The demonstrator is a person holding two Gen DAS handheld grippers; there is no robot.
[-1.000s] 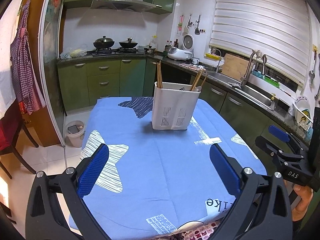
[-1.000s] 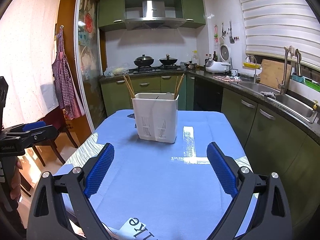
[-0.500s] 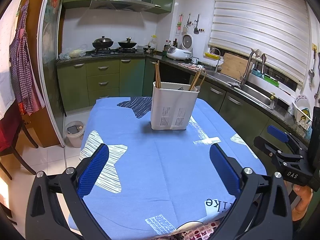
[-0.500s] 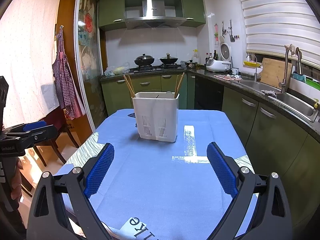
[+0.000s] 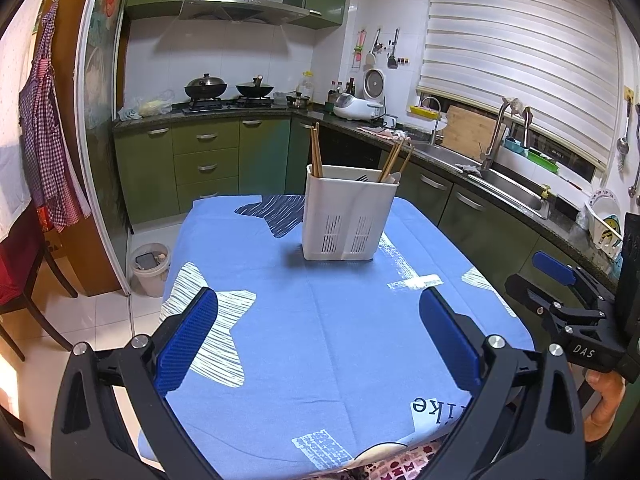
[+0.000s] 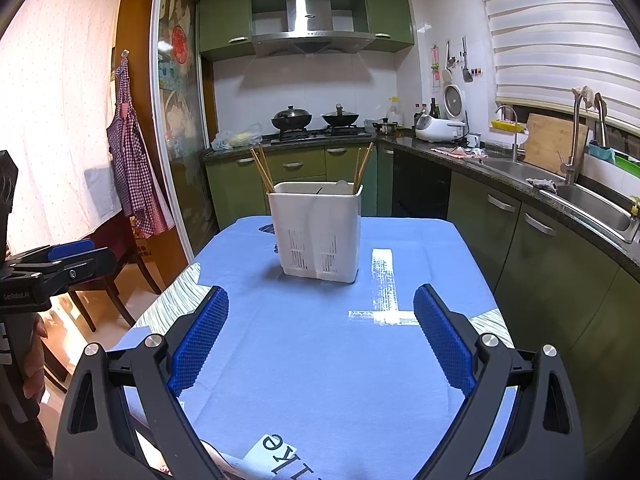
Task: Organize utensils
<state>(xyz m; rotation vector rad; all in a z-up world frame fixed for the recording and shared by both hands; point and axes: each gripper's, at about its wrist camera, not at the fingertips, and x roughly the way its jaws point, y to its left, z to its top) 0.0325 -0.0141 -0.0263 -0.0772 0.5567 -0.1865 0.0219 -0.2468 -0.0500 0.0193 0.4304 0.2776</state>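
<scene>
A white slotted utensil holder (image 5: 346,216) (image 6: 318,232) stands upright on the blue tablecloth (image 5: 320,320) (image 6: 320,360), past the table's middle. Wooden chopsticks (image 5: 316,152) (image 6: 262,170) lean out of its left side, more chopsticks (image 5: 394,160) (image 6: 363,166) out of its right, and a dark fork tip and a pale spoon show at its rim. My left gripper (image 5: 318,316) hangs open over the near part of the table, nothing between its blue pads. My right gripper (image 6: 320,314) is open and empty too, well short of the holder.
Green cabinets with a dark counter wrap the back and right; a sink (image 6: 592,200) sits on the right, and woks (image 6: 292,117) on the stove behind. A small bin (image 5: 150,266) and dark chairs (image 6: 116,276) stand left of the table. A hand (image 5: 604,404) holds the right gripper.
Both views have shifted only slightly; the holder sits a little lower and to the left in the left wrist view. Both grippers remain open and empty.
</scene>
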